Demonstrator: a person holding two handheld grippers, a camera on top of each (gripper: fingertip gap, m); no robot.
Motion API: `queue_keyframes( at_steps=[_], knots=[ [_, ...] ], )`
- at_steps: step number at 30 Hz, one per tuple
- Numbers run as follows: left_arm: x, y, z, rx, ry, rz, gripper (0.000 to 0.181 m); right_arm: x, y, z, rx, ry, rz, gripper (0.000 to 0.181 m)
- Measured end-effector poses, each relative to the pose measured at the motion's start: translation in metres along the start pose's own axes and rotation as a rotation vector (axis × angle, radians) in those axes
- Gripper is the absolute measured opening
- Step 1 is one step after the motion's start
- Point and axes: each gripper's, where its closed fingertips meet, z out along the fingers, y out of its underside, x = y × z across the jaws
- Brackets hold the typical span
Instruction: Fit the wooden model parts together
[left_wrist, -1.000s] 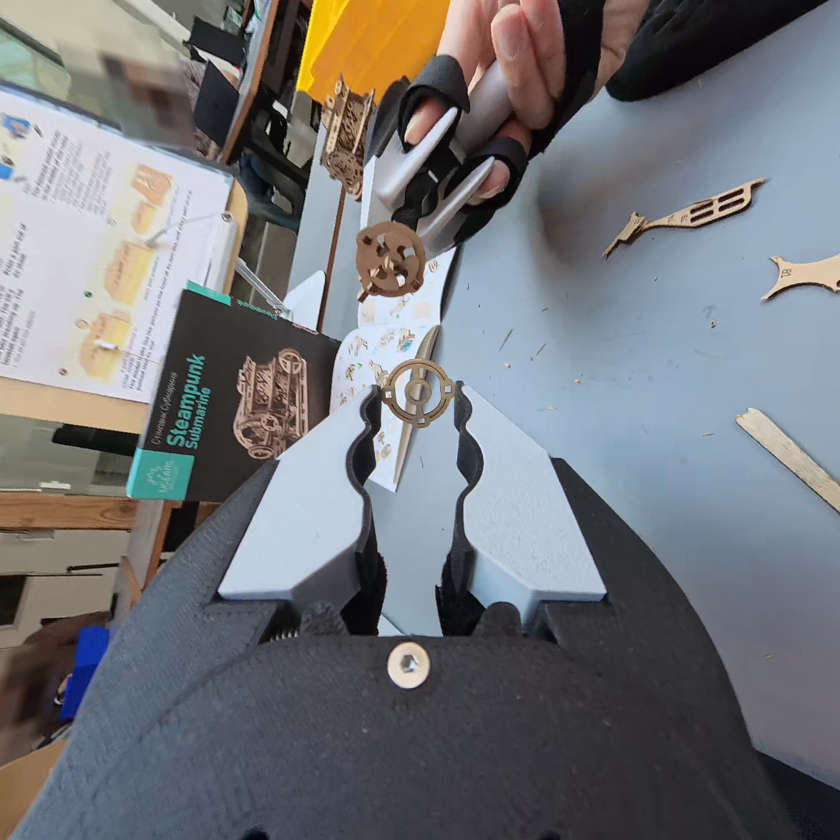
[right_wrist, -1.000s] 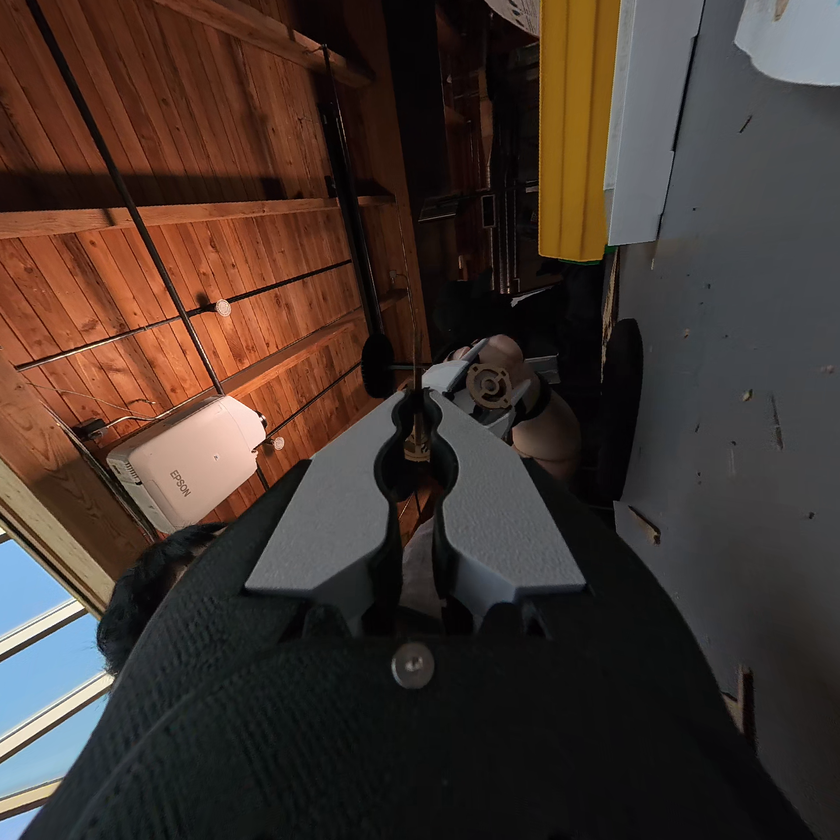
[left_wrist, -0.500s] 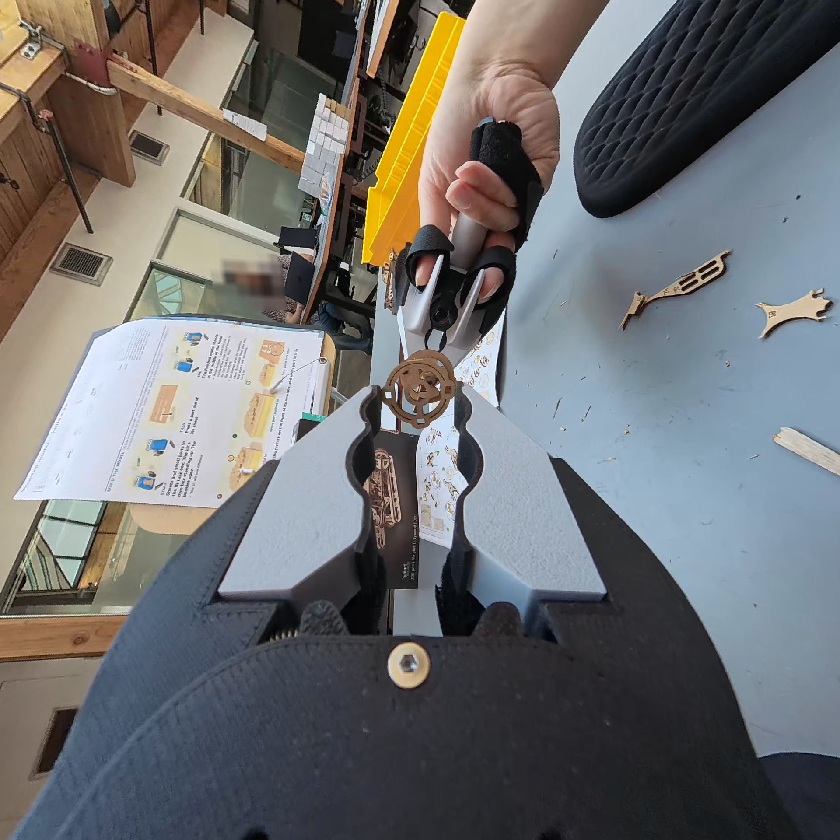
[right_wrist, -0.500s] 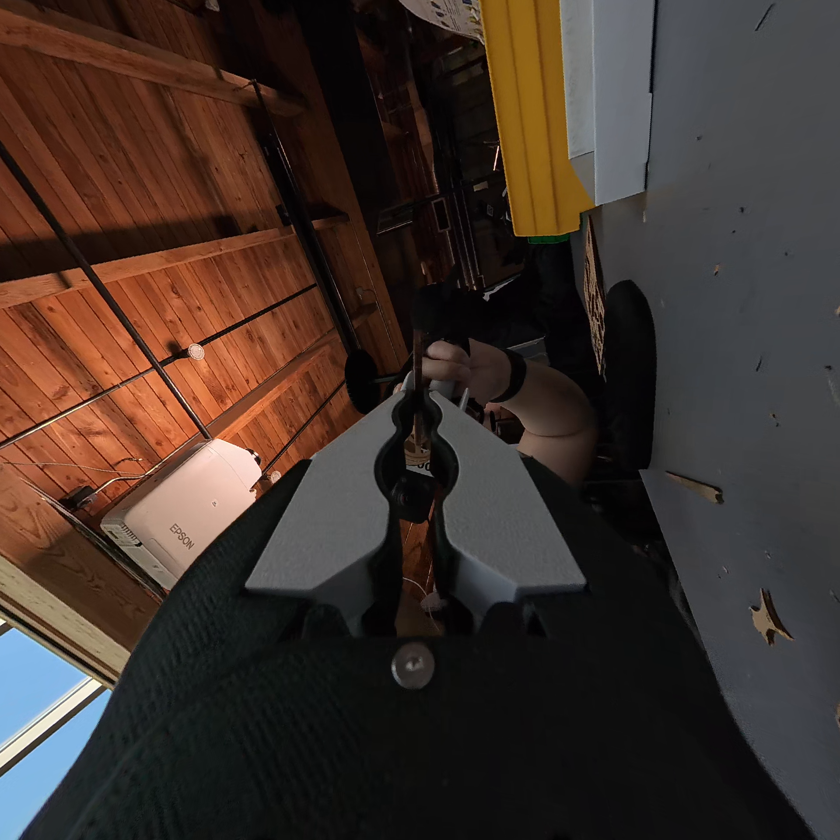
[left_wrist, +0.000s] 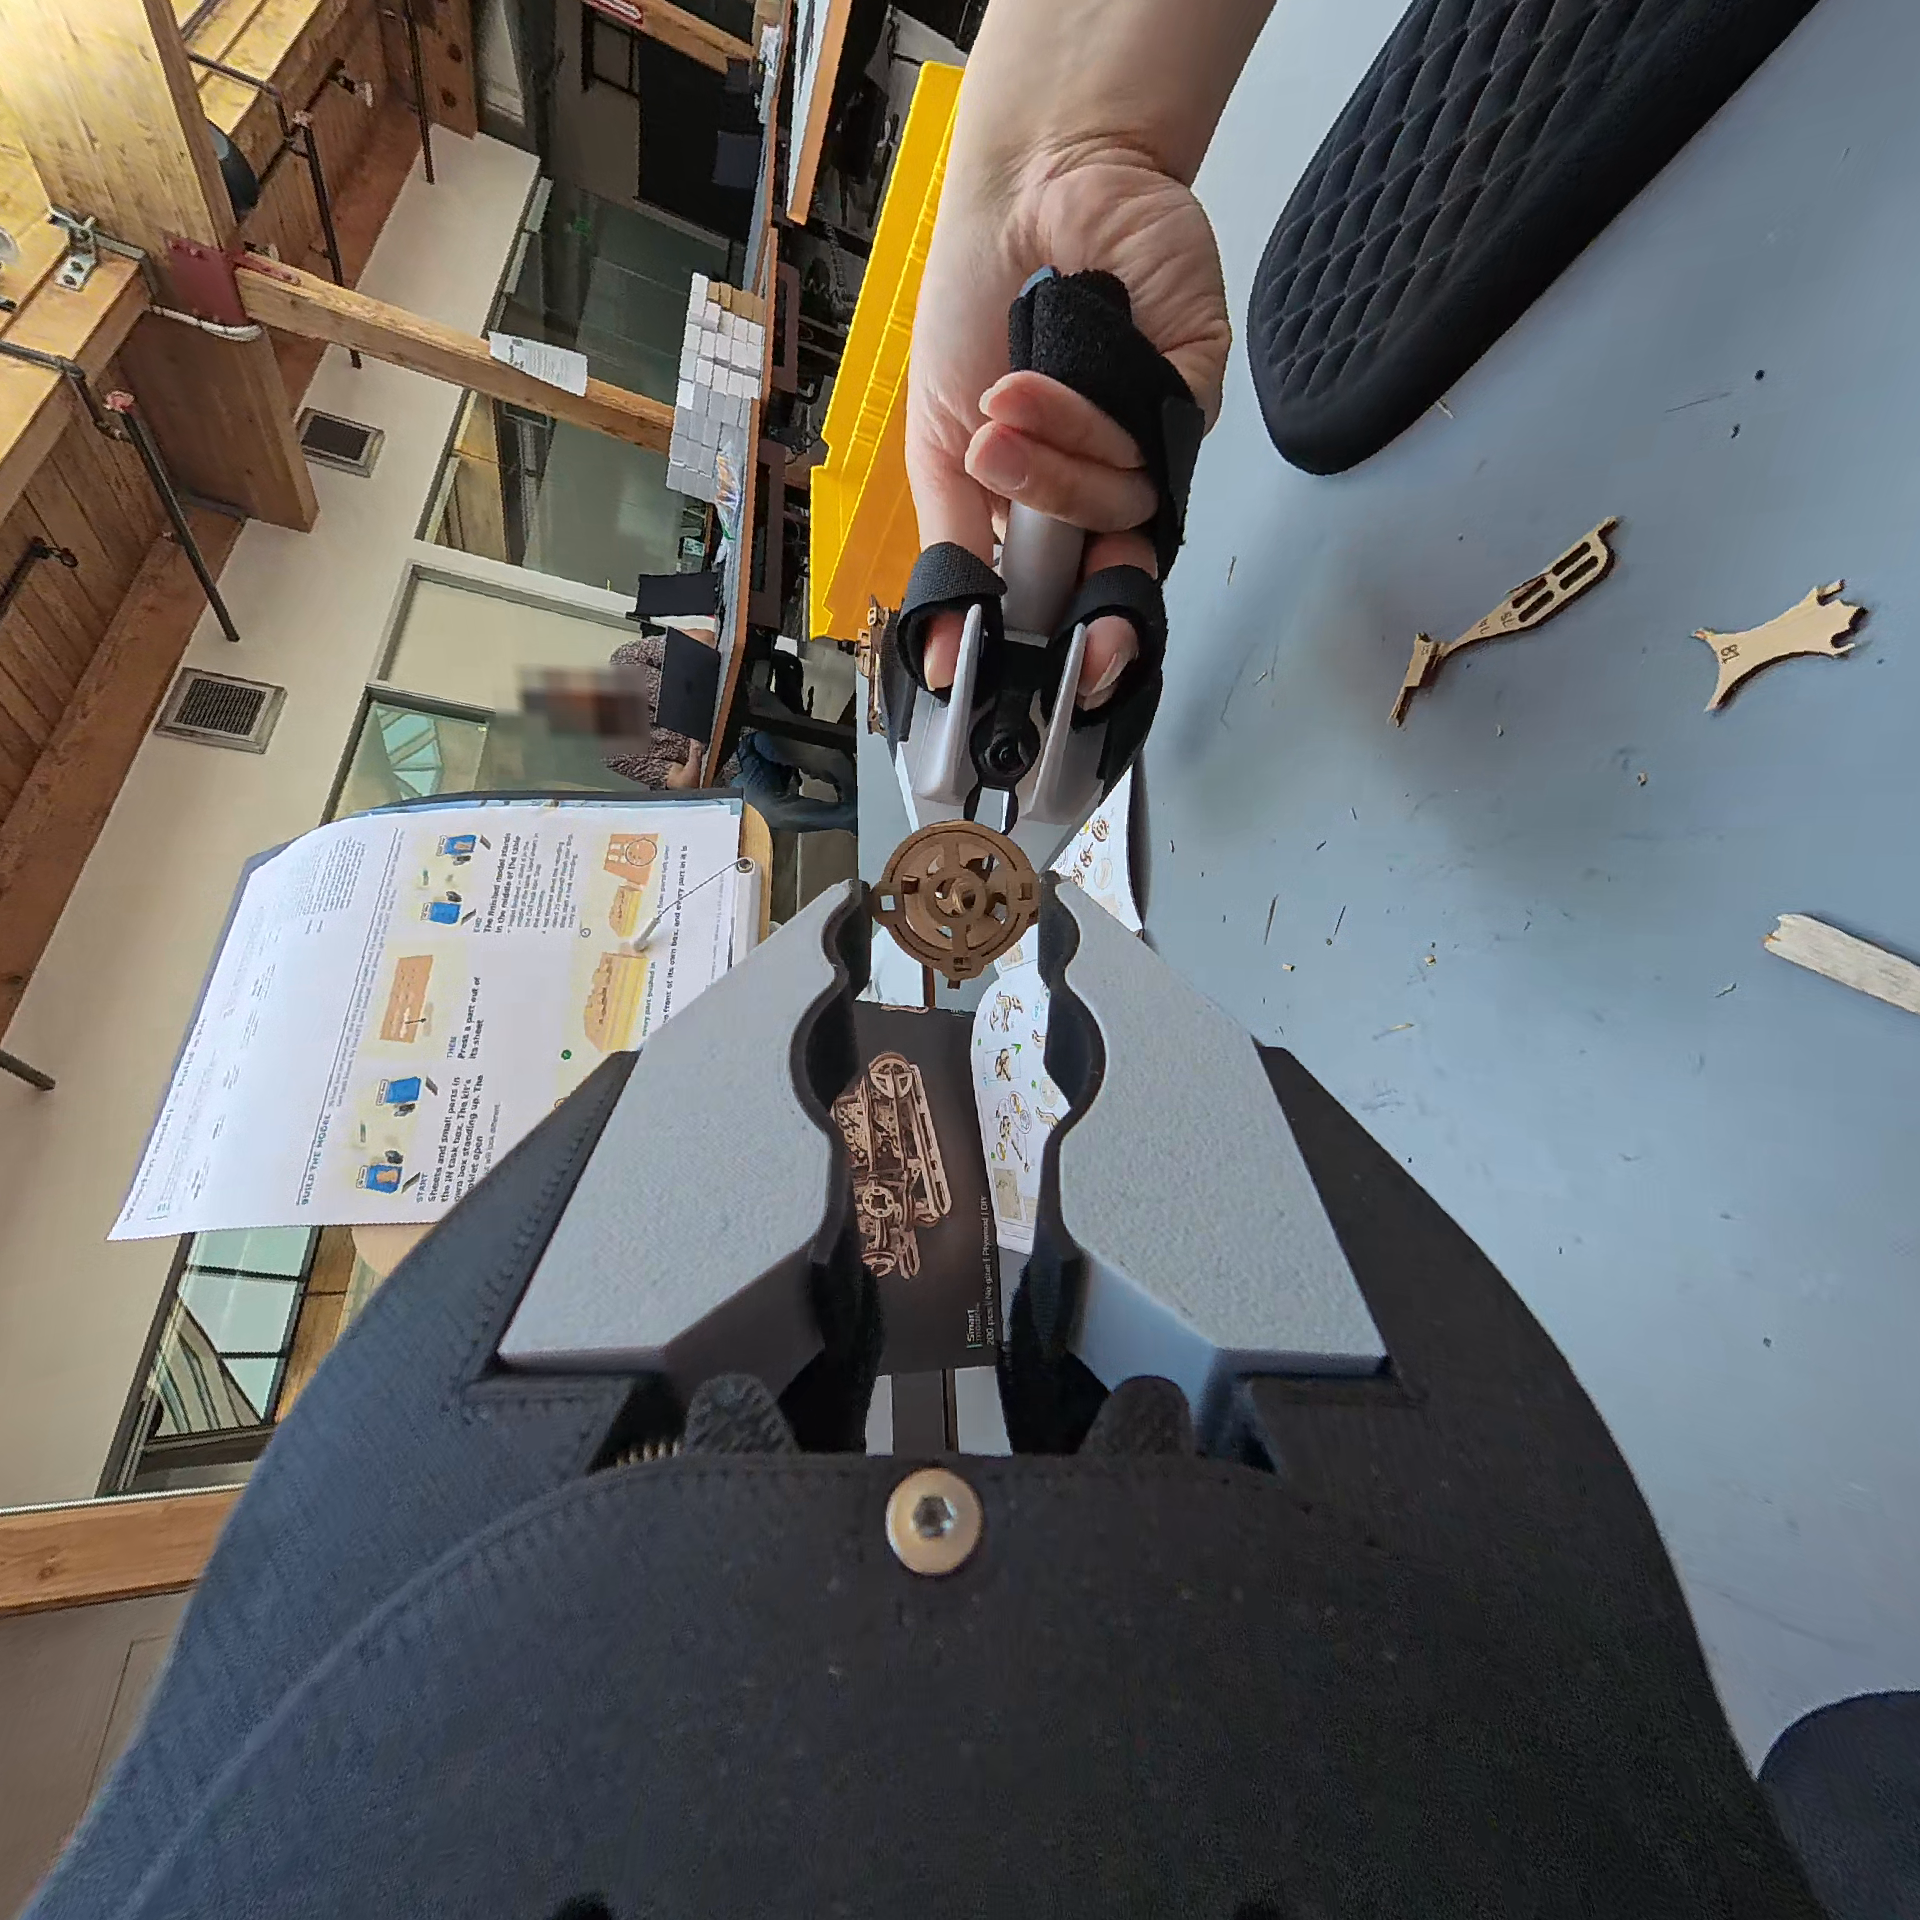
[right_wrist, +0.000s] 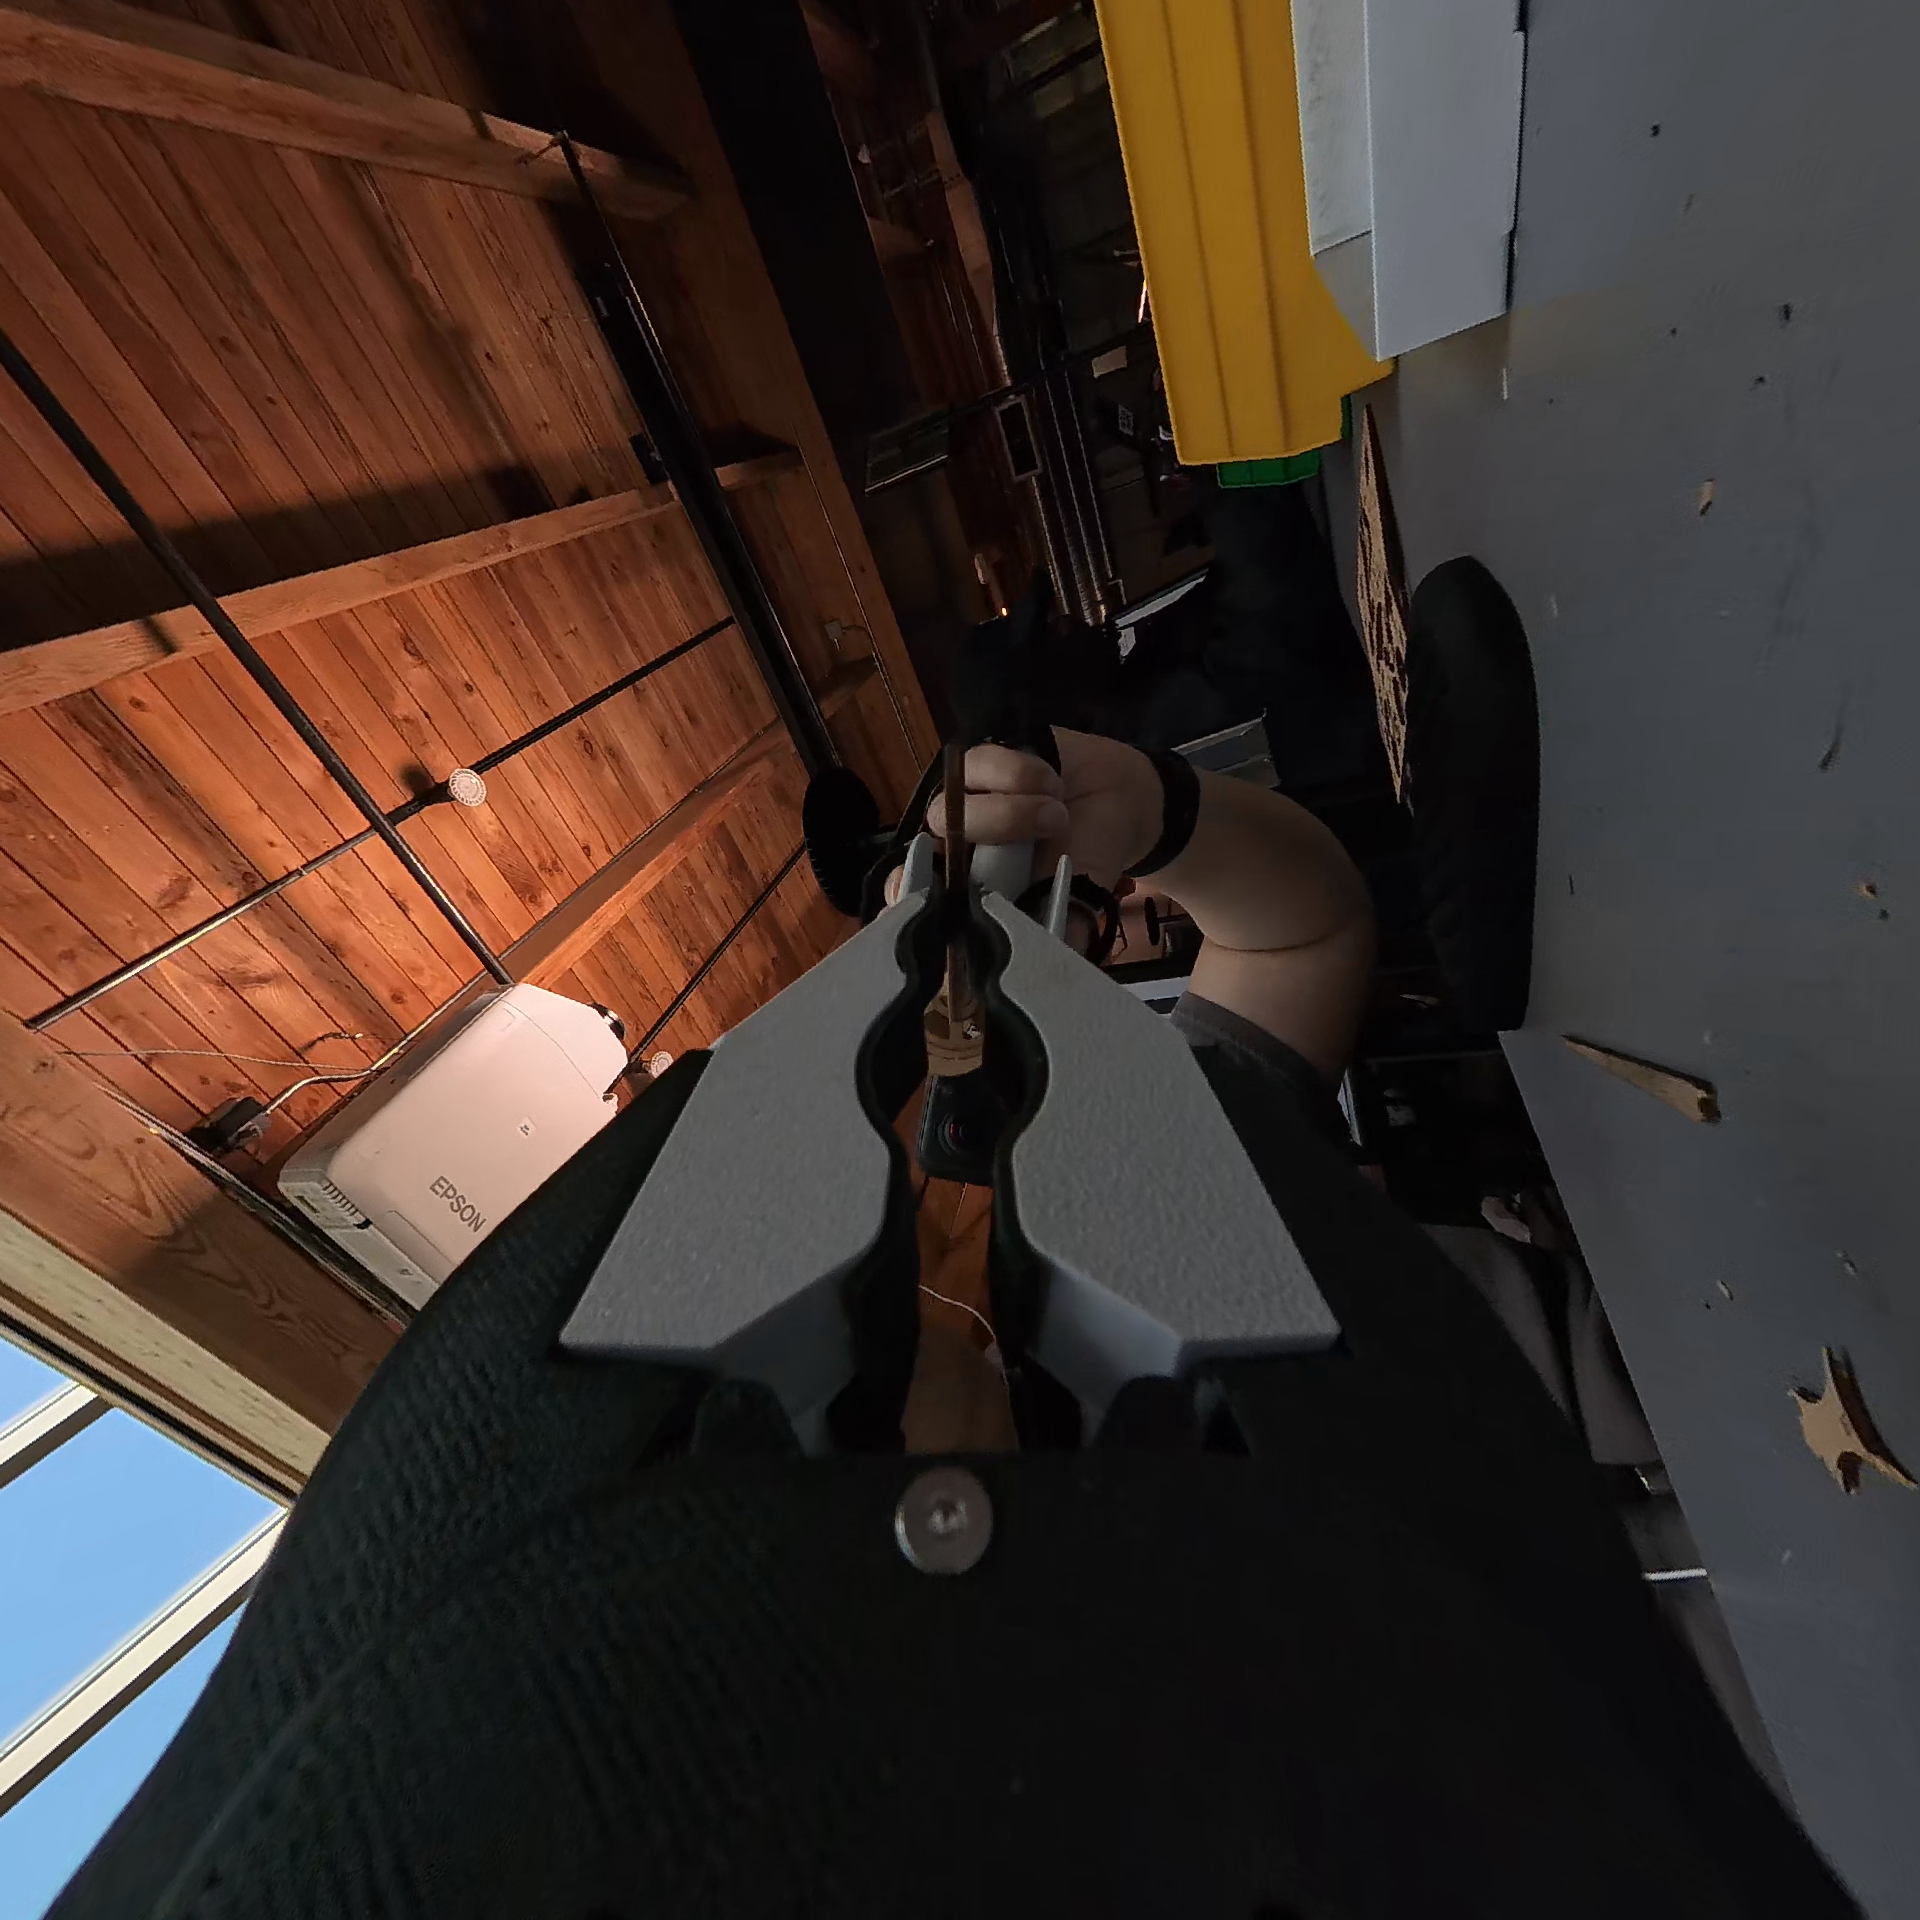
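Left wrist view is showing the left tool (left_wrist: 956, 904) gripping the wooden ring (left_wrist: 956, 902) above the table (left_wrist: 1558, 1039), where the wheel part pinched edge-on by the right tool (right_wrist: 951, 925) is now meeting it, so mating is likely beginning.
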Motion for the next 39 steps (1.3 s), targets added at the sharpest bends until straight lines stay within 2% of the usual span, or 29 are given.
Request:
queue_keyframes(
  at_steps=[17,39],
  knots=[
    [0.0017,0.0006,0.0063,-0.002,-0.006,0.014,0.031,-0.0003,-0.0022,-0.0074,0.007,-0.008,0.002,0.000],
    [0.0097,-0.0017,0.0064,0.022,0.030,0.019,0.031,0.0042,0.0076,-0.0007,-0.026,-0.014,0.011,0.000]
  ],
)
